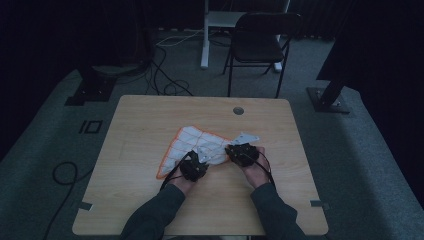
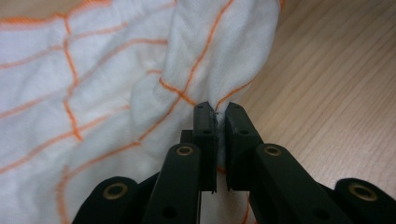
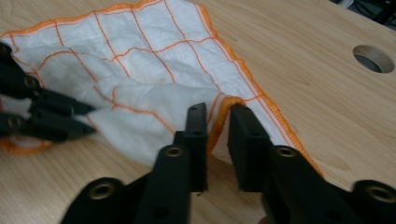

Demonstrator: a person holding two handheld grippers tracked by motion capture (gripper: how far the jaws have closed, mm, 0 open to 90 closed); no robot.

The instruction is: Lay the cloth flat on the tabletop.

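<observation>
A: Where's the cloth [image 1: 192, 142]?

B: Mid surface [image 1: 150, 115], a white rag with an orange grid and orange hem. It's partly folded and bunched along its near edge. The body of it fans out to the far left, away from both hands.

A: Left gripper [image 1: 193, 167]?

B: At the near edge, left of centre. In the left gripper view its jaws are pressed almost together, pinching a gathered pleat of the cloth [image 2: 93, 93]. The fabric rises straight up out of the gap.

A: Right gripper [image 1: 241, 154]?

B: At the near-right corner. In the right gripper view the right gripper [image 3: 217, 140] has its jaws set either side of the folded orange hem of the cloth [image 3: 140, 65]. A narrow gap shows between them and the hem sits in it. Looks like a light pinch, but I can't tell if it's fully clamped.

A: What matters for the next move?

B: The two grips sit near each other on the same near edge, left and right. Slack fabric bunches between them, and the left gripper [image 3: 42, 114] shows just beyond that bunch. The cloth's long run heads far-left from the jaws. My guess is that pulling the hands apart along that edge would take up the slack. The right hold is the likelier one to slip.
</observation>
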